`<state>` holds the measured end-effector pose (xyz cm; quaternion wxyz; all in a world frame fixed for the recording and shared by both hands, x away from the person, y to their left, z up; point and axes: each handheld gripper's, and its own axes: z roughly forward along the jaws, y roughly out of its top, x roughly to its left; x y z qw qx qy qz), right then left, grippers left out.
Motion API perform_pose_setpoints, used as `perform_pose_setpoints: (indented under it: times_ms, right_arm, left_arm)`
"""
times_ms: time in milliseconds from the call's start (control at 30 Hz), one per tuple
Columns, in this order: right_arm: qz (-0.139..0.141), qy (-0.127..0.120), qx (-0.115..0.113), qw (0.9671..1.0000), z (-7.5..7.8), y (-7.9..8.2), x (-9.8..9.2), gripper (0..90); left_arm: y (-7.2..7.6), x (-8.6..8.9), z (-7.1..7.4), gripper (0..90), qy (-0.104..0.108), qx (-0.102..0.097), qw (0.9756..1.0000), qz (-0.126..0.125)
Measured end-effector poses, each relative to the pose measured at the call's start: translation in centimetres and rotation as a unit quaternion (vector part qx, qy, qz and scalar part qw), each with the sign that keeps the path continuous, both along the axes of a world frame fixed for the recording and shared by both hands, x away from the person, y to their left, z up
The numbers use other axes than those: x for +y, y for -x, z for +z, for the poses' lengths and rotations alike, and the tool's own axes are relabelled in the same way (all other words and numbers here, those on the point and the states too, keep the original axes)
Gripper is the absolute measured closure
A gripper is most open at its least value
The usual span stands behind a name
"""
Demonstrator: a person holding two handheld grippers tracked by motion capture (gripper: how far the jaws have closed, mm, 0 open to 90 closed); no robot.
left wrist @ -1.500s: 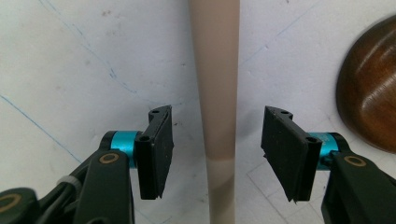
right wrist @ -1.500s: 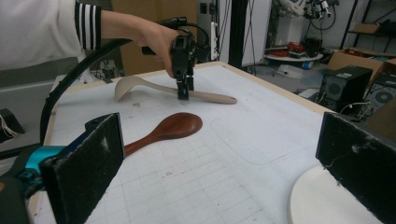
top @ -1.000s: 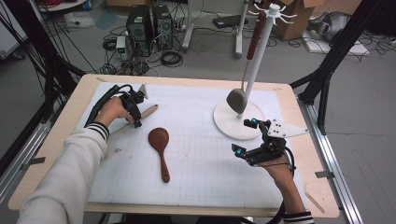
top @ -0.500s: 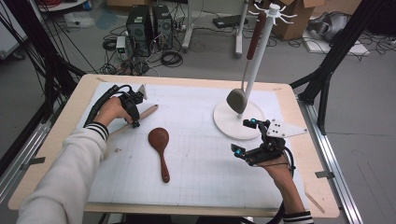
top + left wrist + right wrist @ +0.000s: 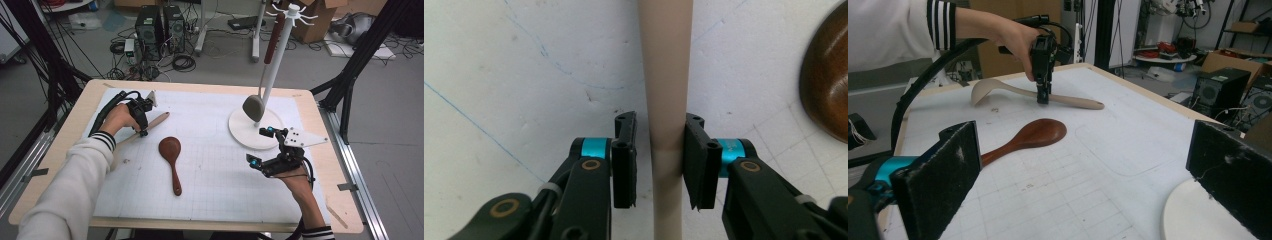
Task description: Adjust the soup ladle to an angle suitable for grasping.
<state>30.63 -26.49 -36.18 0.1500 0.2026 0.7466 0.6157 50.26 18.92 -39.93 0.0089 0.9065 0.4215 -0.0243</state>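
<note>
While the left gripper [image 5: 659,162], its jaws just closing, straddles the pale wooden ladle's handle [image 5: 666,90] beside the dark wooden spoon [image 5: 171,152], an off-centre pinch could tip it; the right gripper [image 5: 263,146] hangs released.

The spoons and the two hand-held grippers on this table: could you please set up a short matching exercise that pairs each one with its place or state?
Things:
1. pale spoon
2. dark brown spoon
3. grey ladle
4. right hand-held gripper

Places or states:
A. hangs on the white stand
B. open, holding nothing
C. lies loose on the mat, apart from both grippers
D. handle between the jaws of the left hand-held gripper, which have just been closing

Pairs: 1-D, 2-C, 3-A, 4-B
</note>
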Motion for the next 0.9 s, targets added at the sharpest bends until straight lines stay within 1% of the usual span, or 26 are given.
perform_pose_setpoints:
  times_ms: [200, 333, 533, 567, 633, 700, 733, 800, 867, 900]
  right_arm:
    - [-0.001, 0.0, -0.002, 1.0, 0.0, 0.0, 0.0, 0.3]
    - [-0.001, 0.0, -0.001, 1.0, 0.0, 0.0, -0.1, 0.3]
    - [-0.001, -0.001, 0.002, 1.0, 0.0, -0.1, -0.1, 0.3]
    - [-0.001, 0.0, 0.001, 1.0, 0.0, -0.1, -0.1, 0.3]
    - [-0.001, 0.0, -0.001, 1.0, 0.0, -0.1, -0.1, 0.3]
    - [-0.001, -0.001, 0.001, 1.0, 0.0, -0.1, -0.1, 0.3]
    - [-0.001, 0.0, 0.002, 1.0, 0.0, -0.1, -0.2, 0.3]
    - [-0.001, -0.001, 0.004, 1.0, -0.1, -0.1, -0.2, 0.3]
    - [-0.002, -0.001, 0.0, 1.0, -0.1, -0.2, -0.1, 0.3]
    - [-0.001, 0.0, 0.003, 1.0, -0.1, -0.1, -0.1, 0.3]
  left_arm:
    - [0.0, -0.2, 0.0, 74.7, 0.0, 0.002, 1.0, -0.005]
    - [0.0, -0.2, 0.0, 75.5, 0.0, 0.001, 1.0, 0.0]
    - [0.0, -0.2, 0.1, 75.9, -0.001, 0.0, 1.0, -0.005]
    - [0.1, -0.2, 0.1, 75.9, -0.002, -0.004, 1.0, -0.005]
    - [0.1, -0.2, 0.2, 75.9, 0.0, -0.005, 1.0, -0.005]
    - [0.1, -0.1, 0.4, 76.0, 0.002, -0.011, 0.9999, -0.007]
    - [0.1, 0.0, 0.7, 76.1, 0.005, -0.017, 0.9998, -0.004]
    - [0.2, 0.3, 1.0, 76.2, 0.013, -0.021, 0.9997, -0.004]
    - [0.2, 0.5, 1.4, 76.2, 0.018, -0.03, 0.9994, 0.0]
    - [0.3, 0.6, 1.5, 76.3, 0.022, -0.033, 0.9992, 0.001]
